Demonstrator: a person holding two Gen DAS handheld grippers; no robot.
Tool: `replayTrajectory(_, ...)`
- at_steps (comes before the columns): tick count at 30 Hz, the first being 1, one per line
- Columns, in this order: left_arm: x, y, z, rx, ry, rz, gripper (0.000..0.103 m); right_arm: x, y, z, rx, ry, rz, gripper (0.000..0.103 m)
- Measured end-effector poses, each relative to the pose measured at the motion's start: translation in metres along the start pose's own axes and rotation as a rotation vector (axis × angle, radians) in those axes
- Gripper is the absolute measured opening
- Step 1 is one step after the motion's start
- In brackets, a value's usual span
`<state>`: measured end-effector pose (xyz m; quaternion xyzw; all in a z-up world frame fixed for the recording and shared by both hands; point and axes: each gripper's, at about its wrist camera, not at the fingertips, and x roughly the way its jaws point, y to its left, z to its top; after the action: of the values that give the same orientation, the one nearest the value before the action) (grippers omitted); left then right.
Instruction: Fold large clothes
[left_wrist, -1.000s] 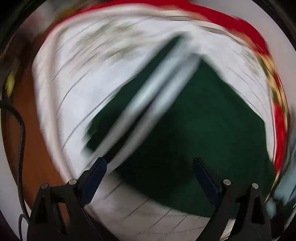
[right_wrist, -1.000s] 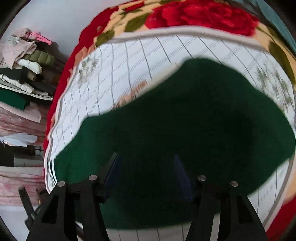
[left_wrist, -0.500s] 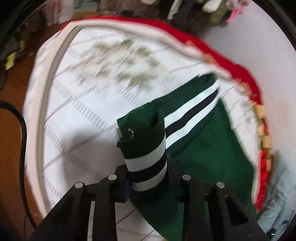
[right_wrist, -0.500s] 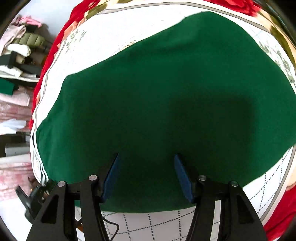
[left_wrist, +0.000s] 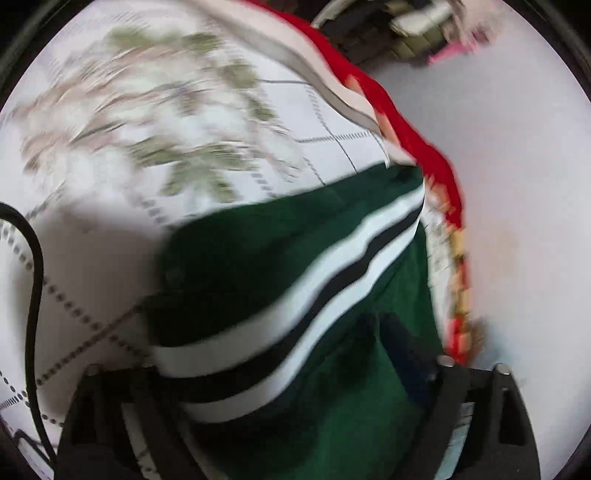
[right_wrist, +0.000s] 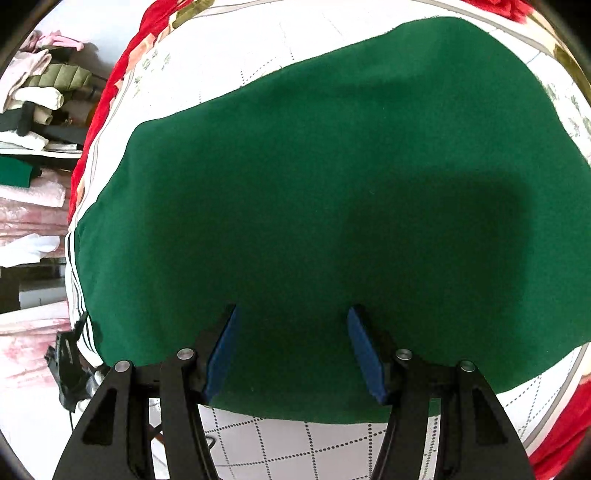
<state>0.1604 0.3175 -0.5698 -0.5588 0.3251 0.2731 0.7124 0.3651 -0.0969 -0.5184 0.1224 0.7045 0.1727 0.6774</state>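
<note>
A large dark green garment (right_wrist: 332, 184) lies spread flat on a white quilted bed cover (right_wrist: 240, 59). Its white and black striped edge (left_wrist: 332, 273) fills the blurred left wrist view. My left gripper (left_wrist: 295, 369) now stands wide open, with the striped fold draped between and over its fingers, the left one hidden by cloth. My right gripper (right_wrist: 291, 347) is open and empty, its blue pads (right_wrist: 221, 354) hovering just above the garment's near edge.
The bed cover has a red flowered border (right_wrist: 107, 92). Shelves with stacked folded clothes (right_wrist: 33, 110) stand to the left in the right wrist view. A black cable (left_wrist: 33, 280) runs down the left of the left wrist view. The left gripper shows at far left (right_wrist: 70, 362).
My left gripper was open, then shut on the striped edge half a second ago, and has opened again while moving. My right gripper came lower and closer over the garment, staying open.
</note>
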Motion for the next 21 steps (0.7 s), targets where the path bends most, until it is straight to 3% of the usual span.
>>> replayTrajectory(2, 0.007, -0.020, -0.005, 0.084, -0.033, 0.082, 0.090, 0.003, -0.003, 0.001, 0.006, 0.008, 0.004, 0.062)
replayTrajectory(3, 0.008, -0.028, -0.006, 0.114, -0.052, 0.106, 0.084, 0.003, -0.004, 0.001, 0.009, 0.011, 0.004, 0.062)
replayTrajectory(4, 0.009, -0.033, -0.005, 0.133, -0.065, 0.127, 0.061, 0.003, -0.005, 0.003, 0.010, 0.014, 0.004, 0.062)
replayTrajectory(5, 0.009, -0.040, -0.003, 0.147, -0.067, 0.127, 0.047, 0.002, -0.006, 0.002, 0.012, 0.016, 0.004, 0.062)
replayTrajectory(6, 0.012, -0.047, 0.001, 0.152, -0.059, 0.118, 0.035, 0.002, -0.006, 0.003, 0.011, 0.019, 0.004, 0.062)
replayTrajectory(7, 0.008, -0.053, 0.002, 0.159, -0.061, 0.122, 0.032, 0.002, -0.005, 0.005, 0.010, 0.021, 0.005, 0.062)
replayTrajectory(9, -0.006, -0.066, 0.005, 0.184, -0.076, 0.113, 0.031, 0.002, -0.006, 0.005, 0.012, 0.026, 0.008, 0.062)
replayTrajectory(12, -0.029, -0.078, 0.012, 0.198, -0.089, 0.033, 0.029, -0.002, -0.005, 0.004, 0.021, 0.028, 0.024, 0.062)
replayTrajectory(15, -0.060, -0.070, 0.012, 0.193, -0.105, -0.025, 0.029, -0.009, -0.005, 0.003, 0.034, 0.028, 0.073, 0.062)
replayTrajectory(18, -0.051, -0.048, 0.018, 0.153, -0.069, -0.039, 0.030, -0.022, -0.005, 0.005, 0.018, 0.002, 0.066, 0.062)
replayTrajectory(21, -0.015, -0.023, 0.021, 0.057, 0.018, -0.030, 0.046, -0.038, -0.008, 0.009, -0.002, -0.036, 0.030, 0.062)
